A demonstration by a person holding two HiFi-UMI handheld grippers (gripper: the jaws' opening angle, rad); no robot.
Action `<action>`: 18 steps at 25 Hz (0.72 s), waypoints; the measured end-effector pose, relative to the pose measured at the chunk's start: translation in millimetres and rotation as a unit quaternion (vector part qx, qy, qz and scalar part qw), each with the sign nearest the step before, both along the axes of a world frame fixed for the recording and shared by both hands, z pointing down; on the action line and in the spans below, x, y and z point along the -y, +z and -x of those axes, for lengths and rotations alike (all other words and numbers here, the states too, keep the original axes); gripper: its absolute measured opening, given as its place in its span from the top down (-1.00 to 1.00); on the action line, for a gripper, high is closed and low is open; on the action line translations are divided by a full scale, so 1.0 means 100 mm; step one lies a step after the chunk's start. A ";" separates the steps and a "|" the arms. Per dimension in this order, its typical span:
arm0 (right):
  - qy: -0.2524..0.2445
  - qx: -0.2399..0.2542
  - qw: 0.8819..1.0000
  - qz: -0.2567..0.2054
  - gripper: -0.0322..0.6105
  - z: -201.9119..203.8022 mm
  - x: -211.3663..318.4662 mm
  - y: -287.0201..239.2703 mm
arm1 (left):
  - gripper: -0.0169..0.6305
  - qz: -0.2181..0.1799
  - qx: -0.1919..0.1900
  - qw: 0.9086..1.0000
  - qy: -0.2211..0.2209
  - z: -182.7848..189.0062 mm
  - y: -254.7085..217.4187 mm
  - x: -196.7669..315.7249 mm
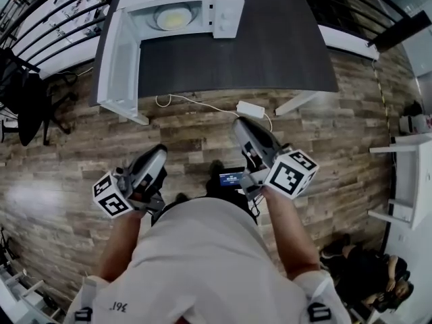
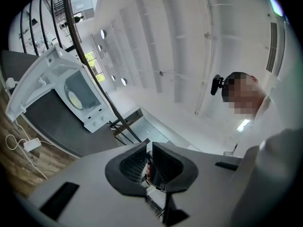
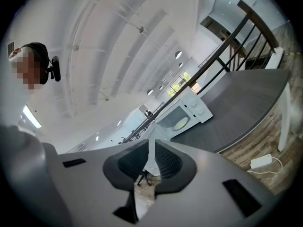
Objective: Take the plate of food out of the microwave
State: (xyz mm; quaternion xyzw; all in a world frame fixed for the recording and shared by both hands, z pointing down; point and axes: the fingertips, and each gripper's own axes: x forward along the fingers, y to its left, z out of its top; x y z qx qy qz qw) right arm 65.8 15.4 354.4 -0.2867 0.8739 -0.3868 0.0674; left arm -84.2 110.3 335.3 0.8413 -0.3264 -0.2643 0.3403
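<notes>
A white microwave (image 1: 182, 9) stands at the back of a dark grey table (image 1: 270, 52), its door (image 1: 118, 63) swung wide open to the left. Inside lies a plate of yellow food (image 1: 172, 17). Both grippers are held low near my body, well short of the table. My left gripper (image 1: 154, 162) and right gripper (image 1: 248, 137) each have their jaws together with nothing in them. The left gripper view shows its gripper (image 2: 149, 148), the microwave (image 2: 71, 89) and the plate (image 2: 75, 97) far off. In the right gripper view, the gripper (image 3: 152, 145) points towards the microwave (image 3: 187, 115) and plate (image 3: 180, 124).
A white power adapter (image 1: 251, 109) with its cable lies on the wooden floor in front of the table. A black office chair (image 1: 30, 106) stands at the left. White shelving (image 1: 412, 174) is at the right, with a seated person (image 1: 364, 268) below it. Black railings run behind the table.
</notes>
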 end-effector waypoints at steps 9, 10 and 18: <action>-0.007 0.003 1.000 0.031 0.83 -0.38 0.57 0.18 | 0.88 0.029 0.019 0.998 -0.043 -0.32 0.14 0.60; -0.007 0.005 0.999 0.035 0.83 -0.40 0.61 0.20 | 0.88 0.031 0.021 0.998 -0.044 -0.35 0.15 0.64; -0.007 0.016 0.998 0.059 0.83 -0.42 0.87 0.36 | 0.88 0.052 0.039 0.997 -0.042 -0.47 0.29 0.87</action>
